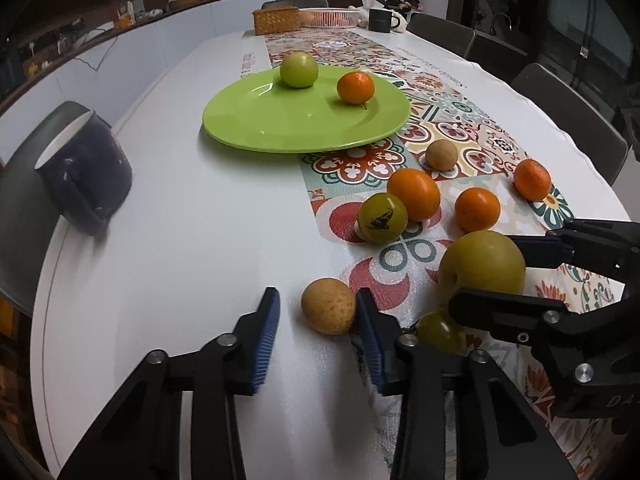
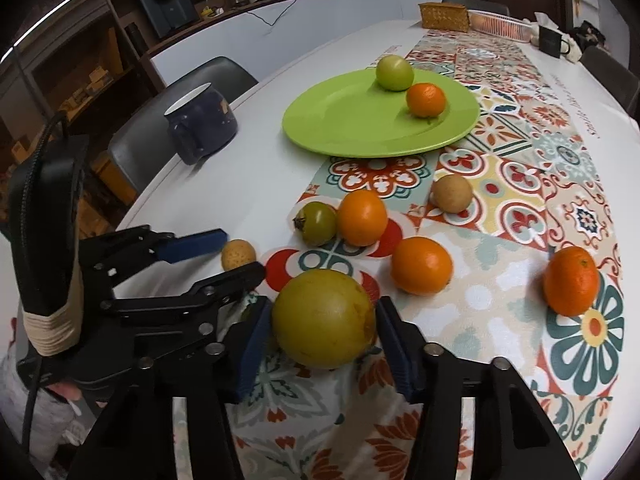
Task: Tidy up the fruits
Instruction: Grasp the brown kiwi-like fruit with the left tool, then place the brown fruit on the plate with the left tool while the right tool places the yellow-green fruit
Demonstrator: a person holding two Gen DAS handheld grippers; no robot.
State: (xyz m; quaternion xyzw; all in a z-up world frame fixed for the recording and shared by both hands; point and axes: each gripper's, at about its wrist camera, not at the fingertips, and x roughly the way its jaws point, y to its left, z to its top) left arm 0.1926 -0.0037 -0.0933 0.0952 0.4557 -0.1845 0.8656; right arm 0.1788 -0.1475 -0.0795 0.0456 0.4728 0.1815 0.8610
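Note:
A green plate point(image 1: 280, 128) point(image 2: 344, 128) holds a green apple point(image 1: 298, 69) point(image 2: 394, 73) and an orange point(image 1: 355, 87) point(image 2: 425, 99). My left gripper point(image 1: 316, 312) point(image 2: 236, 252) is open around a small tan fruit point(image 1: 328, 306) point(image 2: 238, 254) on the table. My right gripper point(image 2: 324, 328) point(image 1: 492, 272) is open around a large yellow-green fruit point(image 2: 325, 318) point(image 1: 482, 266). Three oranges point(image 1: 413, 194) point(image 1: 477, 209) point(image 1: 532, 179), a dark green fruit point(image 1: 382, 218), another tan fruit point(image 1: 441, 155) and a small green fruit point(image 1: 440, 330) lie on the patterned runner.
A dark blue mug point(image 1: 86, 168) point(image 2: 202, 124) stands near the table's left edge. A woven box point(image 1: 277, 20), a white basket point(image 1: 330, 17) and a black mug point(image 1: 380, 20) stand at the far end. Chairs point(image 1: 568, 120) surround the table.

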